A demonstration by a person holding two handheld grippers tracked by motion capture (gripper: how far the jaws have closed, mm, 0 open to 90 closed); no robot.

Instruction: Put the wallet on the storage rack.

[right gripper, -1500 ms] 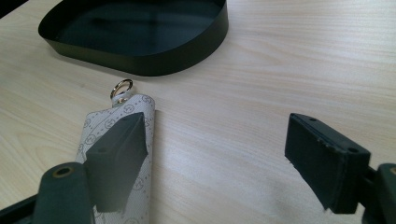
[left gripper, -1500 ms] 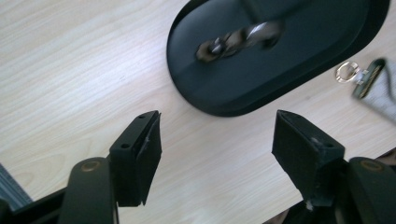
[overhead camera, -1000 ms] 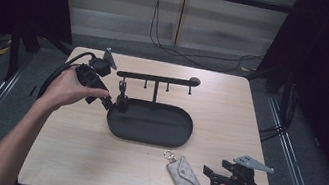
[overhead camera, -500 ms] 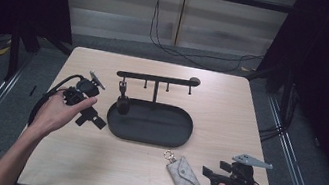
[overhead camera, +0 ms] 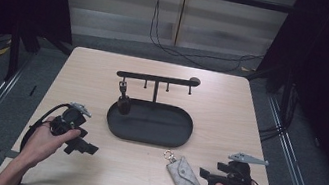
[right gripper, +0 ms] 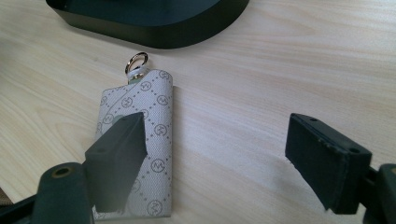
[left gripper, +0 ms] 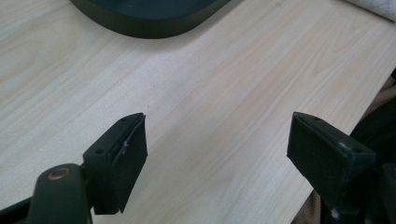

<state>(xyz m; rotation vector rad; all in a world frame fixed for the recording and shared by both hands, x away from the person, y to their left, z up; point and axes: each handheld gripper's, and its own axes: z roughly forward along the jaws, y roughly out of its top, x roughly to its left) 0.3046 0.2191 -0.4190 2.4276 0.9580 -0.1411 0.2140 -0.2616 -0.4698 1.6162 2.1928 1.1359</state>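
Near the table's front edge, right gripper [overhead camera: 204, 172] resting low, jaws spread wide and empty, left-hand jaw in the right gripper view hanging over the lower end of the key pouch [right gripper: 136, 140]. Pouch lying flat on the wooden table [overhead camera: 230, 113], just beside that gripper, metal ring [right gripper: 136, 60] pointing toward the tray [overhead camera: 149, 123]. Probably light, soft-sided and a little slick on its patterned covering; likely to bend rather than break, so no call for a gentle touch, only a sure one. Best taken across the flat body near the ring end, one jaw sliding under an edge, since lying flush on the wood leaves little to bite; ring itself too small and thin for these broad pads. Over at the left front, left gripper [overhead camera: 87, 148] held in a hand [overhead camera: 45, 139], jaws likewise wide apart with bare wood between them, well apart from the pouch. Farther back, at mid-table, the dark oval tray, near the pouch's ring end. Behind it, a black hook rail [overhead camera: 157, 78] on a post, with a small dark item [overhead camera: 123, 101] hanging from one hook down toward the tray's left end.
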